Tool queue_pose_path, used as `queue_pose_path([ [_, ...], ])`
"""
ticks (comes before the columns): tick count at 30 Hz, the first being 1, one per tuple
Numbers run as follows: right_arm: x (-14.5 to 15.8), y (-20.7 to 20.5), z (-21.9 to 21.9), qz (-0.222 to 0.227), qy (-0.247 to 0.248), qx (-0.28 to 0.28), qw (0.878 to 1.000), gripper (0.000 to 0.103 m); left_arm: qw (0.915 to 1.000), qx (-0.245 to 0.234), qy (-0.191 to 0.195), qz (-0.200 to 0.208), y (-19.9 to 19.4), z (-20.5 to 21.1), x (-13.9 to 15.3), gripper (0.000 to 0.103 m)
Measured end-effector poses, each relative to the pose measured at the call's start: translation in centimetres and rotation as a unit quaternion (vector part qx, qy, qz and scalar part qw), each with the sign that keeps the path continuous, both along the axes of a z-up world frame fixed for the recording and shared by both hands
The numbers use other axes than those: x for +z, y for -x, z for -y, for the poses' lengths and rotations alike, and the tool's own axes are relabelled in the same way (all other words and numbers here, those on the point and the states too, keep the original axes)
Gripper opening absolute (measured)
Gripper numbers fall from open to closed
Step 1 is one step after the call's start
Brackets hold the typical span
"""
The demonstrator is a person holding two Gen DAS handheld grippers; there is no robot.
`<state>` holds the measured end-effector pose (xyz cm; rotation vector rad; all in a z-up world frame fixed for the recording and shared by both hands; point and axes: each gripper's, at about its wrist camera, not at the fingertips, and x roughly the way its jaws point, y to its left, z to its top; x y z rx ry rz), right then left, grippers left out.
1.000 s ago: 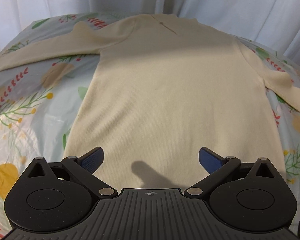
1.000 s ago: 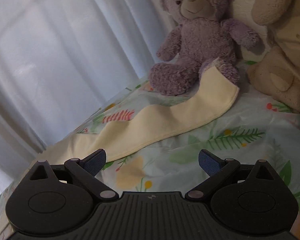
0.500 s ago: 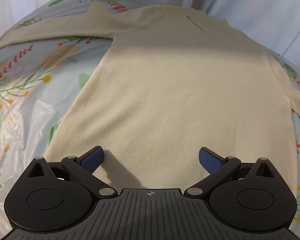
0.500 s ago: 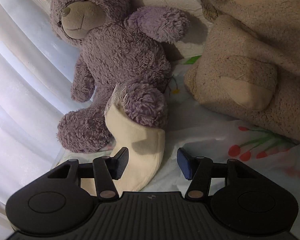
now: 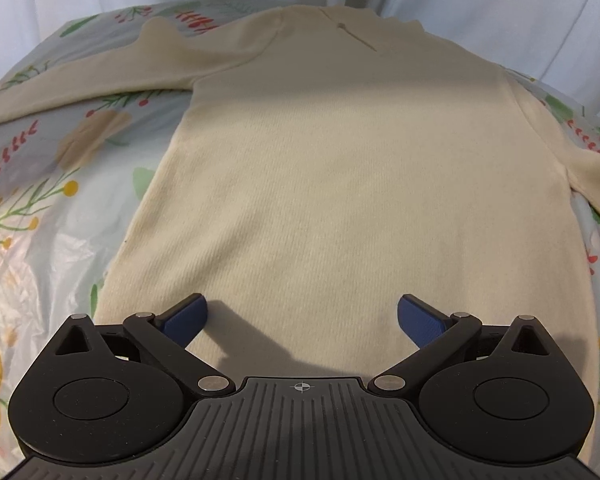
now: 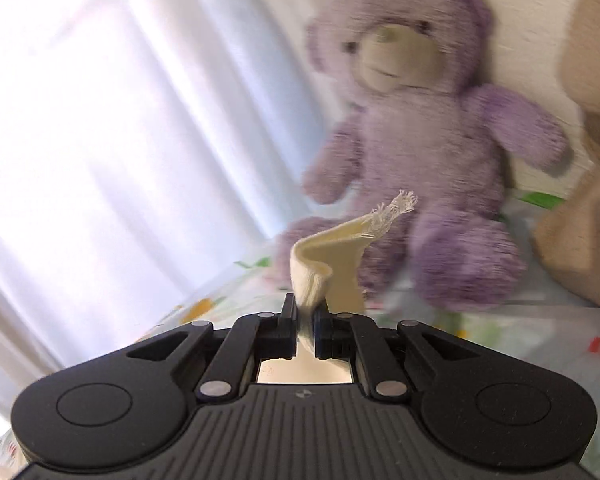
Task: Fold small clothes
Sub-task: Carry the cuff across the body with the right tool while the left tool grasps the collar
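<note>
Right wrist view: the right gripper (image 6: 307, 322) has just clamped onto the frayed sleeve cuff (image 6: 340, 248). Soft, light knit, it droops. Cream sweater (image 5: 340, 200) lies flat on the floral sheet (image 5: 40, 208); left gripper (image 5: 302, 318) gapes, empty, above the hem.

A bed with a pale blue bedsheet (image 5: 60, 184) printed with green leaves, red sprigs and yellow flowers fills the lower part of both views. White curtains (image 5: 480, 12) hang in soft folds close behind its far edge, and in the right wrist view daylight glows through the curtain (image 6: 112, 128), brightest at the left. A purple teddy bear (image 6: 428, 152) sits on the bed against a pale wall (image 6: 528, 32), with a beige plush toy (image 6: 588, 184) just beside it at the right edge.
</note>
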<state>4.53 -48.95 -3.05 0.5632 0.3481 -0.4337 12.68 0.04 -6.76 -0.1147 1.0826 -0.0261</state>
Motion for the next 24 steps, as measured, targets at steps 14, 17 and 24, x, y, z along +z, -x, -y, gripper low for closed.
queue_pose_path([
  [14,-5.3,-10.8,-25.4,-0.063,-0.001,0.336,0.94,0.033,0.9704,-0.065,0.226,0.056,-9.3,-1.5,3.1,0.089],
  [17,-5.6,-8.5,-23.7,-0.066,-0.033,0.304,0.95,0.036,0.9669,-0.073,0.243,0.03,-11.4,-0.3,1.5,0.089],
  [24,-5.9,-4.8,-18.5,-0.076,-0.076,0.213,0.971,0.035,0.9596,-0.111,0.257,-0.025,-15.8,3.7,-1.7,0.056],
])
